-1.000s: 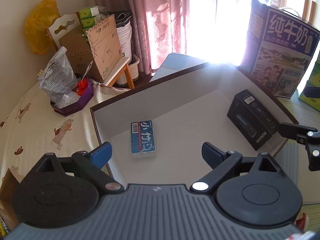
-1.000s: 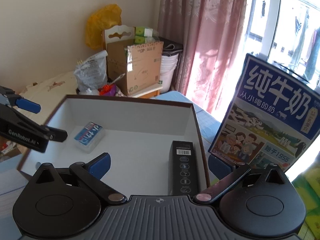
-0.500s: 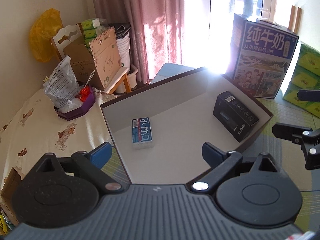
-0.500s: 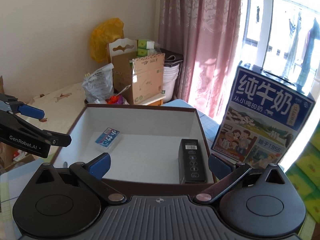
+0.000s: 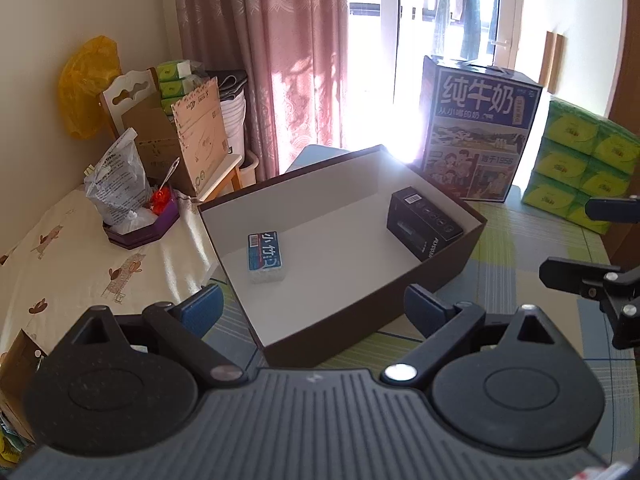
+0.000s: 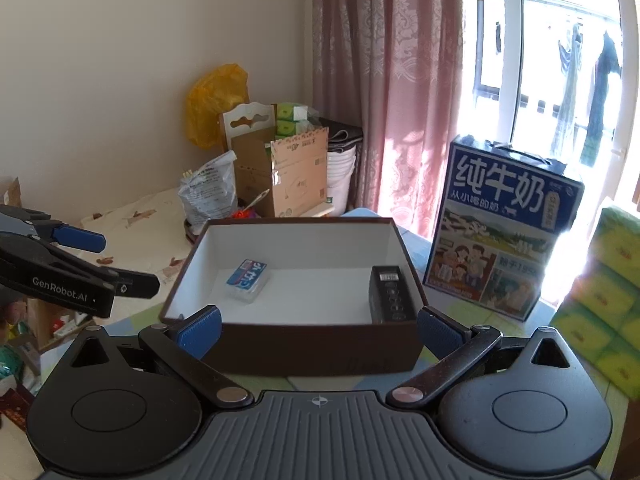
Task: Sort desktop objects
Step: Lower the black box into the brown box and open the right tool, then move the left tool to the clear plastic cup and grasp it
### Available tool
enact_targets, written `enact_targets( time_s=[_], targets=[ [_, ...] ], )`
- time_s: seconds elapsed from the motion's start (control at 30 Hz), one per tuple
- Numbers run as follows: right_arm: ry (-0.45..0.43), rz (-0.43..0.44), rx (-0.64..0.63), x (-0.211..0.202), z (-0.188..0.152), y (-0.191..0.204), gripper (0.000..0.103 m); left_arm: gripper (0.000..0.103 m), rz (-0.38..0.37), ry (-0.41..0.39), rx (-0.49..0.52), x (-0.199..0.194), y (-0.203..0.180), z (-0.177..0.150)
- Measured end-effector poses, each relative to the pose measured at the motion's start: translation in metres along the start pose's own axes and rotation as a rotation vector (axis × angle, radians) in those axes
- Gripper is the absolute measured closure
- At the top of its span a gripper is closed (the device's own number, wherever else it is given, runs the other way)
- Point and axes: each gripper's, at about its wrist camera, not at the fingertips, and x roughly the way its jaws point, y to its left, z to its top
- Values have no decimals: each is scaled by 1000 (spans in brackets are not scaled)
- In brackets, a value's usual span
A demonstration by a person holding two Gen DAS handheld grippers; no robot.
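box (image 6: 312, 354): brown, white inside | blue pack (image 6: 247, 275) | black carton (image 6: 390, 295)

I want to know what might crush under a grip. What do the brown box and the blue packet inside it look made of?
Brown box: seemingly rigid paperboard, matte brown outside, white inside, with thin straight walls. Blue packet: likely soft clear plastic film with a printed blue label; its edges look rounded and glossy. Contents unclear.

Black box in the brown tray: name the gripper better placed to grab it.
Right, probably. The black box lies along the tray's right wall, ahead of the open right gripper; the open left gripper faces the blue packet.
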Motion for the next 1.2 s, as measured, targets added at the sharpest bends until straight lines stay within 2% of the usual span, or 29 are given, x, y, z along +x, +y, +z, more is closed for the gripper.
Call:
enact_targets(
  time_s=[0.2,0.4,0.7,0.97,1.2],
  targets=[
    [-12,-19,4,-28,-21,10,2,7,8,-19,-11,-24,0,-19],
    [14,-36,26,-46,-48,15,2,7,-17,11,14,-35,-8,-47],
    [102,-59,88,-60,-91,18,2,8,-28,105,32,-30,-18,-88],
    [190,-86,158,-69,-129,25,2,8,-75,183,66,-23,-30,-118],
    [274,-108,211,-70,-154,22,2,9,-126,194,94,-15,-36,-133]
  ],
)
